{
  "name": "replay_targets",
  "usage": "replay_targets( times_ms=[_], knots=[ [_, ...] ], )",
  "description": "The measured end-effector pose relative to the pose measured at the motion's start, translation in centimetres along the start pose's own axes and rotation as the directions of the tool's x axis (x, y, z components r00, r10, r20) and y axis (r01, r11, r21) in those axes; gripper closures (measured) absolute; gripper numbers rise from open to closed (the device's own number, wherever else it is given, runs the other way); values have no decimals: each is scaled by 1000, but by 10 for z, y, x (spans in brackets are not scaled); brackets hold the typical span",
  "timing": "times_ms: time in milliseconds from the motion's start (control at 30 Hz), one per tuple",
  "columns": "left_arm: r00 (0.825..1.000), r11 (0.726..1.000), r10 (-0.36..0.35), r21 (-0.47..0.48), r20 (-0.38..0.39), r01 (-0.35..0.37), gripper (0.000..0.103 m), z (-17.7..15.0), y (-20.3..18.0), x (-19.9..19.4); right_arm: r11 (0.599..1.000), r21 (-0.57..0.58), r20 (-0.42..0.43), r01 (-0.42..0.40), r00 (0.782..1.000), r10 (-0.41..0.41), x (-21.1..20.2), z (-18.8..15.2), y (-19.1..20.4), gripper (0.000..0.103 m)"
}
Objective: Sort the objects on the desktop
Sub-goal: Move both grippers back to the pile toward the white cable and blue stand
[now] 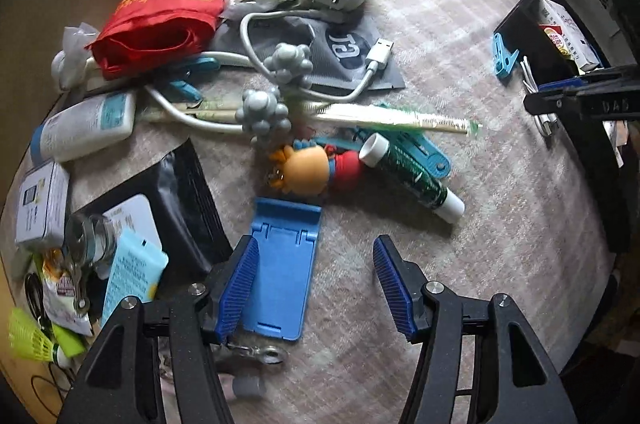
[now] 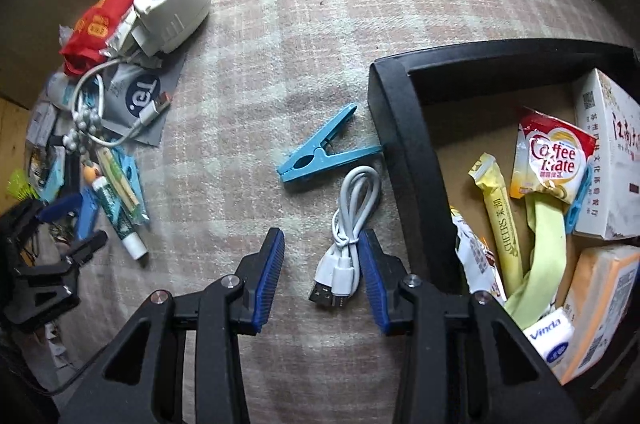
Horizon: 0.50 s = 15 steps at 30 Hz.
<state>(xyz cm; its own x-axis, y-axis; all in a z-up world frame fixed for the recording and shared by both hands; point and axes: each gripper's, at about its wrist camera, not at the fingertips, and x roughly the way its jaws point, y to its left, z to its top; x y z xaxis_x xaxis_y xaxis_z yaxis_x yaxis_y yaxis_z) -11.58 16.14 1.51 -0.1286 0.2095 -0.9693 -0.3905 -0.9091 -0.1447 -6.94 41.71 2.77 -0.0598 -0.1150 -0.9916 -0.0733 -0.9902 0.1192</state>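
**Grippers poised over a phone stand and a coiled cable**

Clutter fills the left side of the checked cloth (image 2: pixel 304 24), and the black bin (image 2: pixel 404 160) on the right already holds snack packets and boxes. Both grippers point down at the cloth with nothing pinched.

The left gripper (image 1: pixel 316 284) has its jaws spread, and the blue folding phone stand (image 1: pixel 280 264) lies flat between them, closer to the left pad, which overlaps its edge in the view; whether it touches, I cannot tell. The right pad stands clear of the stand. To grip well, the hand likely needs to shift so the stand sits centred, then come down until the pads straddle its long edges. Because the stand is thin and flat, the pads should probably reach the cloth before closing. A metal key clasp (image 1: pixel 256 352) lies just beneath the left finger and the orange toy figure (image 1: pixel 308 172) sits just beyond the stand's top, so a straight lift seems safest.

The right gripper (image 2: pixel 322 272) is also spread. The white coiled cable (image 2: pixel 352 224) lies between its pads, close against the right one, beside the blue clothes peg (image 2: pixel 320 152). Closing on the bundled middle, rather than on the loose plugs, should keep the coil together on its short way into the bin.
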Motion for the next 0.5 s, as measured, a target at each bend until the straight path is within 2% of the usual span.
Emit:
replay_targets(
  times_ms=[100, 200, 267, 500],
  knots=[
    [1000, 1000, 10, 29, -10, -10, 48, -1, -2, 0, 1000, -7, -21, 6, 1000, -6, 1, -2, 0, 65],
    [1000, 999, 1, 52, -17, 0, 48, -4, -3, -2, 999, 1, -55, -46, 997, 46, 1, -9, -3, 65],
    [999, 999, 33, 44, -22, -32, 48, -1, 0, 0, 999, 7, -44, -35, 998, 35, -1, -10, -6, 65],
    [998, 997, 51, 59, -35, -48, 48, 9, 9, 2, 1000, 8, -31, -11, 999, 11, -4, -7, -9, 67]
  ],
)
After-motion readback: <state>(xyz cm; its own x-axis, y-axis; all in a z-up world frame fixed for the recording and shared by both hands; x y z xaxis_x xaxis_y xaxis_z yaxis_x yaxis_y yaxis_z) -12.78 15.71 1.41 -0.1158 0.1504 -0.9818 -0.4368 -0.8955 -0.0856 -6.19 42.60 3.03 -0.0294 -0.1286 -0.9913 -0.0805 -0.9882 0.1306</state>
